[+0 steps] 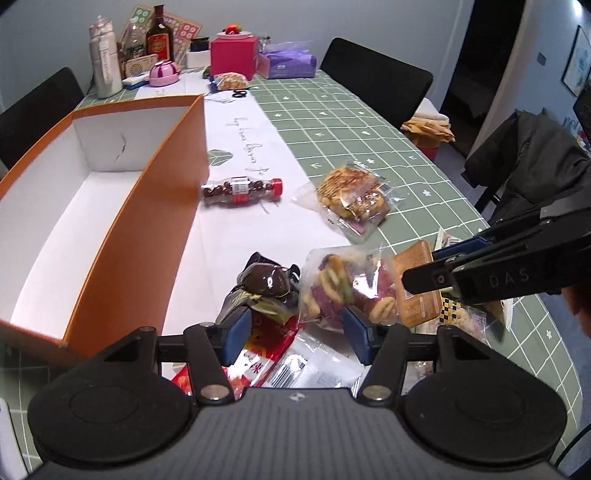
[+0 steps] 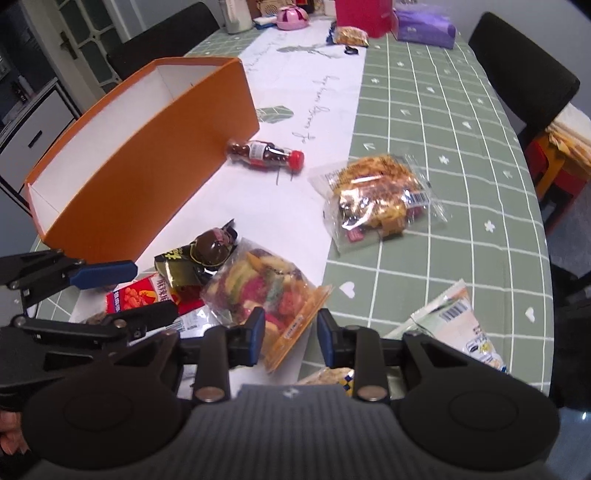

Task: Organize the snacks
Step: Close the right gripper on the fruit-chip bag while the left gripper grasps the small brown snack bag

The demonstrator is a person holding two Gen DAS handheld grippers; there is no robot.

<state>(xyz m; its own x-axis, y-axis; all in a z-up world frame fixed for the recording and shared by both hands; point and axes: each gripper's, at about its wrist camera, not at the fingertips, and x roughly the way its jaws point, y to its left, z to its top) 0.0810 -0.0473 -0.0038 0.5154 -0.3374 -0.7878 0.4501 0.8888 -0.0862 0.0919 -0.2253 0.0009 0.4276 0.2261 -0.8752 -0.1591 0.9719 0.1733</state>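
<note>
An orange box (image 1: 110,229) (image 2: 147,158) with a white inside stands open at the left. My left gripper (image 1: 295,332) (image 2: 155,288) is open above a heap of snacks: a black packet with a brown chocolate ball (image 1: 264,280) (image 2: 207,253), a red packet (image 1: 255,363) (image 2: 136,295) and a clear bag of colourful cookies (image 1: 343,288) (image 2: 258,284). My right gripper (image 2: 291,332) (image 1: 421,264) is open, with the orange zip edge of that bag between its jaws, not pressed. A candy bottle with a red cap (image 1: 240,190) (image 2: 264,153) and a clear pastry pack (image 1: 354,194) (image 2: 376,195) lie farther out.
A white packet with a barcode (image 2: 454,325) lies at the near right. At the table's far end stand a pink box (image 1: 232,55), a purple tissue pack (image 1: 290,62) and bottles (image 1: 159,35). Black chairs (image 1: 373,81) ring the green checked tablecloth (image 1: 351,125).
</note>
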